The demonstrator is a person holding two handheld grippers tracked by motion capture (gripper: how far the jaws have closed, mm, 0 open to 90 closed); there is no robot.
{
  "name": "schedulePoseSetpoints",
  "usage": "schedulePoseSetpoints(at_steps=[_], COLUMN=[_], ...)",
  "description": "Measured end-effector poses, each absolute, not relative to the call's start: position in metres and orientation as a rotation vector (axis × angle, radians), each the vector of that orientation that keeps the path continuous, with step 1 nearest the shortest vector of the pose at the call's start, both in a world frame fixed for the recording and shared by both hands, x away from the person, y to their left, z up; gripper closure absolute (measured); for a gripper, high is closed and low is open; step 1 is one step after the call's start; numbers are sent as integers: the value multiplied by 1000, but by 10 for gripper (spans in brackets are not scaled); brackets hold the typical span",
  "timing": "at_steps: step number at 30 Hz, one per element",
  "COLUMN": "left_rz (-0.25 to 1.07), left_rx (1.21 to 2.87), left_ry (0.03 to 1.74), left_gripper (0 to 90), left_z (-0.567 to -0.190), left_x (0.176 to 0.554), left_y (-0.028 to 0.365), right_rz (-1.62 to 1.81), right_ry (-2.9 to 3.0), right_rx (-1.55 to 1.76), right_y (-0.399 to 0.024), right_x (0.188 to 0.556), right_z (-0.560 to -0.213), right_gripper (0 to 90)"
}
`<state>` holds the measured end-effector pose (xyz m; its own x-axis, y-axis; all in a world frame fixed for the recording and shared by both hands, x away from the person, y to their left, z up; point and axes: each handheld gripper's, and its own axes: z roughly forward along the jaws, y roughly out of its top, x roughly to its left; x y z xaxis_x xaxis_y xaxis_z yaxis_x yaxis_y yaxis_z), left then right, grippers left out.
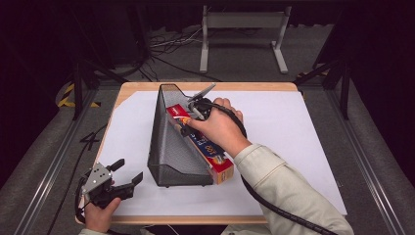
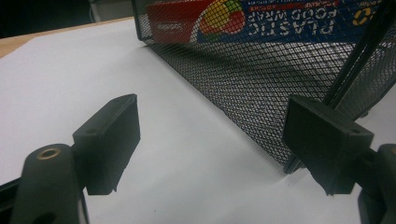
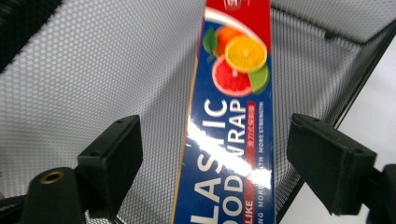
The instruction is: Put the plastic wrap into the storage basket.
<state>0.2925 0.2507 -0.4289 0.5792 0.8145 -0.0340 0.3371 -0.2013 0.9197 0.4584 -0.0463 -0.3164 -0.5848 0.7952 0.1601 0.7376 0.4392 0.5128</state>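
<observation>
A black mesh file holder (image 1: 169, 147) (image 2: 243, 79) (image 3: 93, 70) stands on the white table top (image 1: 293, 127). A long blue and red plastic food wrap box (image 1: 215, 159) (image 2: 243, 18) (image 3: 224, 140) lies slanted in it, its near end sticking out at the holder's front right corner. My right gripper (image 1: 187, 125) (image 3: 215, 125) hovers over the box's far half, jaws open on either side of it with clear gaps to the pads. At the table's front left corner my left gripper (image 1: 129, 170) (image 2: 212, 102) is open and empty, pointing at the holder's mesh wall.
White paper covers the wooden table, whose edge (image 1: 205, 86) shows at the back. Bare white surface lies right of the holder (image 1: 303, 147). Beyond the table, a grey metal stand (image 1: 242, 22) and cables (image 1: 166, 44) rest on the floor.
</observation>
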Motion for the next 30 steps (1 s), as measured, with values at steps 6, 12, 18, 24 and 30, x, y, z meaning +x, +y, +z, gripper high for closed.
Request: schedulePoseSetpoints(at_steps=[6, 12, 18, 24, 30], left_rz=[587, 582, 582, 582, 581], left_rx=[1776, 1784, 1778, 1784, 1783], left_ry=[954, 947, 942, 940, 941], left_gripper=[200, 200, 200, 199, 199], left_z=[-428, -428, -428, -428, -428], left_x=[291, 292, 292, 292, 292], left_y=[252, 250, 251, 251, 251], right_rz=[1031, 1142, 1219, 1260, 1283], right_ry=[2507, 2468, 2454, 2429, 2420], right_rx=[1217, 1120, 1022, 970, 934], right_y=[-53, -64, -77, -90, -111], right_x=[441, 429, 423, 419, 413], right_z=[-295, -283, -278, -275, -270], right_gripper=[196, 201, 201, 201, 200])
